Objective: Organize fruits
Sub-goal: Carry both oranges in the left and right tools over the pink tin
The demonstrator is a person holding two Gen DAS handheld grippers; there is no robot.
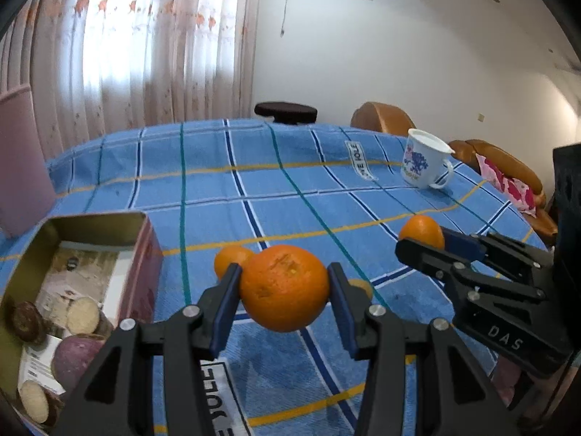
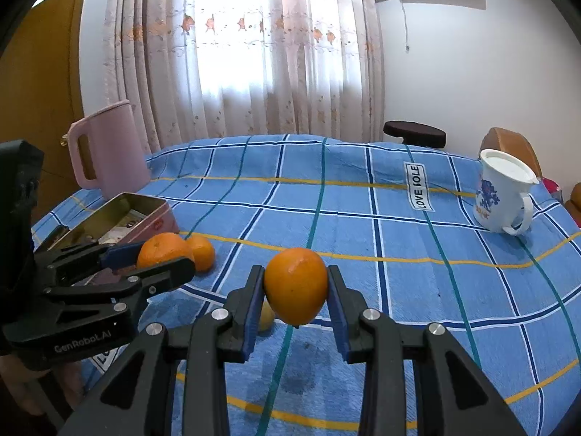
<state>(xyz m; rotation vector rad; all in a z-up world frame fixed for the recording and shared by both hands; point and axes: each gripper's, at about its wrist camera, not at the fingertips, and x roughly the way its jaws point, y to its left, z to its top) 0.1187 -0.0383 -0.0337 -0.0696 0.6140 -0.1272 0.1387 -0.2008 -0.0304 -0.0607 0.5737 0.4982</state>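
Note:
My left gripper (image 1: 285, 287) is shut on a large orange (image 1: 285, 287) and holds it above the blue checked cloth (image 1: 290, 196). It shows in the right wrist view (image 2: 159, 258) at the left, with its orange (image 2: 163, 250). My right gripper (image 2: 295, 292) is shut on a smaller orange (image 2: 295, 285), also held above the cloth; it shows in the left wrist view (image 1: 423, 239) with its orange (image 1: 421, 230). A third orange (image 1: 228, 259) lies on the cloth behind the left gripper (image 2: 201, 252). A yellowish fruit (image 2: 267, 314) lies partly hidden under the right gripper.
An open tin box (image 1: 90, 225) with sliced pieces in it stands at the left (image 2: 145, 207). A white mug (image 1: 425, 160) stands at the back right (image 2: 503, 196). A pink jug (image 2: 107, 149) stands at the back left. Chairs stand beyond the table.

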